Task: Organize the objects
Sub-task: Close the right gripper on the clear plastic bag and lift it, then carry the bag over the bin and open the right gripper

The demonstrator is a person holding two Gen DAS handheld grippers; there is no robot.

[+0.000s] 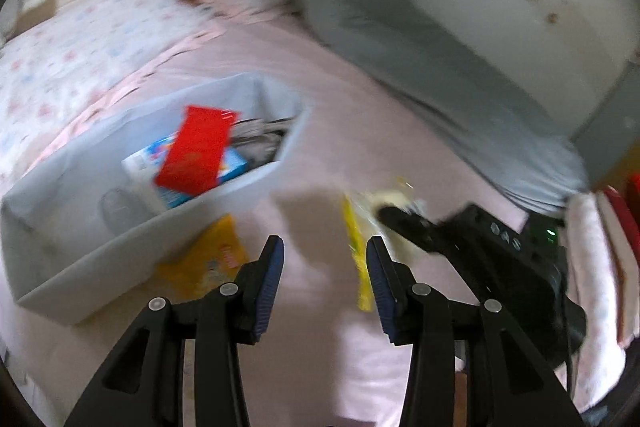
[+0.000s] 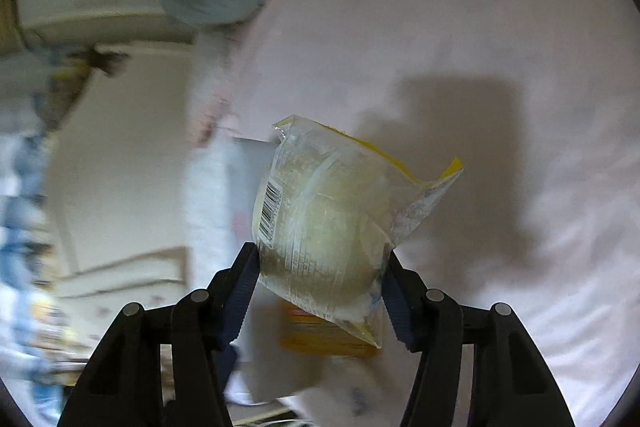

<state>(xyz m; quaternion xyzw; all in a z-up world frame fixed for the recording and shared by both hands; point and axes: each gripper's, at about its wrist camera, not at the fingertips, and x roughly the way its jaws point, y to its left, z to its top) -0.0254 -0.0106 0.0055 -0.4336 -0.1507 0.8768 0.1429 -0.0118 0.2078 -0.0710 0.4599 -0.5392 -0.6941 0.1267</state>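
The right claw (image 2: 320, 291) is clamped on a clear packet (image 2: 320, 223) with a yellow sealed edge and a pale round item inside; both pads press its lower sides, and the packet stands up and away from the fingers, its yellow edge at the far end, tilted toward the right of the right wrist view. The packet is off the bed (image 2: 500, 47), carried above the pink sheet, with its shadow cast on the fabric behind it. In the left wrist view the same packet (image 1: 360, 227) shows just right of the left claw, with the right claw reaching in from the right side. The left claw (image 1: 326, 267) stands apart with nothing between its pads, hanging over bare sheet. The grey bin (image 1: 80, 259) lies on the bed to the left of the left claw, its long axis running from lower left to upper right; it already holds a red box (image 1: 196, 155) lying on a blue box (image 1: 232, 163). An orange packet (image 1: 212, 263) lies on the sheet just outside the bin's near wall, beside the left finger. Judgement: the held packet must travel leftward across the left claw's line to reach the bin; the left claw is nearer both the bin and the orange packet. Motion blur limits finer detail.
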